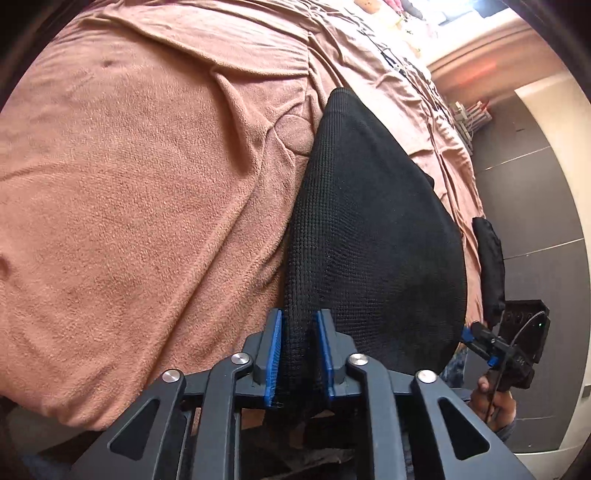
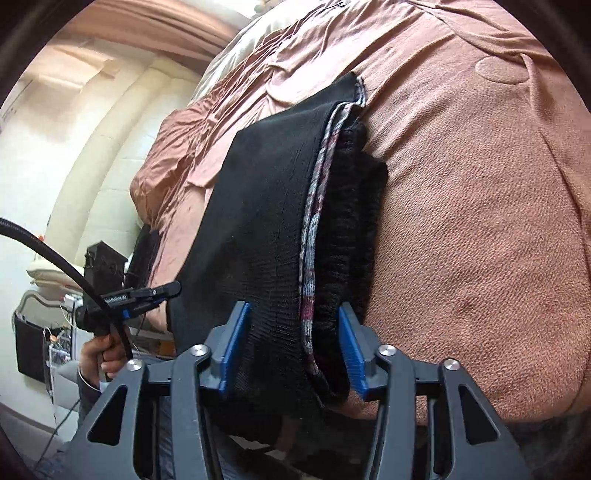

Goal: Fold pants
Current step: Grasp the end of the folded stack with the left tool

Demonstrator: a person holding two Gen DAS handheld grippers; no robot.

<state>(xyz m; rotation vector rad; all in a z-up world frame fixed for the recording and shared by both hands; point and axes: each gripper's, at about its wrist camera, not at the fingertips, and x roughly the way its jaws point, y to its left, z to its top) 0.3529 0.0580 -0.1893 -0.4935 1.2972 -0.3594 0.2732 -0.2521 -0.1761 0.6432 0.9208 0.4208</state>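
Note:
Folded black knit pants (image 1: 369,221) lie on a pink blanket (image 1: 147,184) near the bed's edge. My left gripper (image 1: 299,317) straddles their near corner: a ridge of the cloth runs between the blue pads, with a dark slit beside the right pad, so I read it as open. In the right wrist view the pants (image 2: 266,221) show stacked layers with a patterned lining and a ribbed waistband. My right gripper (image 2: 291,310) stands wide around that thick edge, pads loosely beside it. Each view shows the other gripper, hand-held, at the pants' far side: right gripper (image 1: 467,334), left gripper (image 2: 175,286).
The pink blanket (image 2: 480,221) spreads wrinkled across the bed. A second dark cloth (image 1: 489,258) hangs at the bed's edge over a dark floor (image 1: 535,203). A black cable (image 2: 55,258) crosses the left of the right wrist view. Small clutter (image 1: 399,22) lies at the bed's far end.

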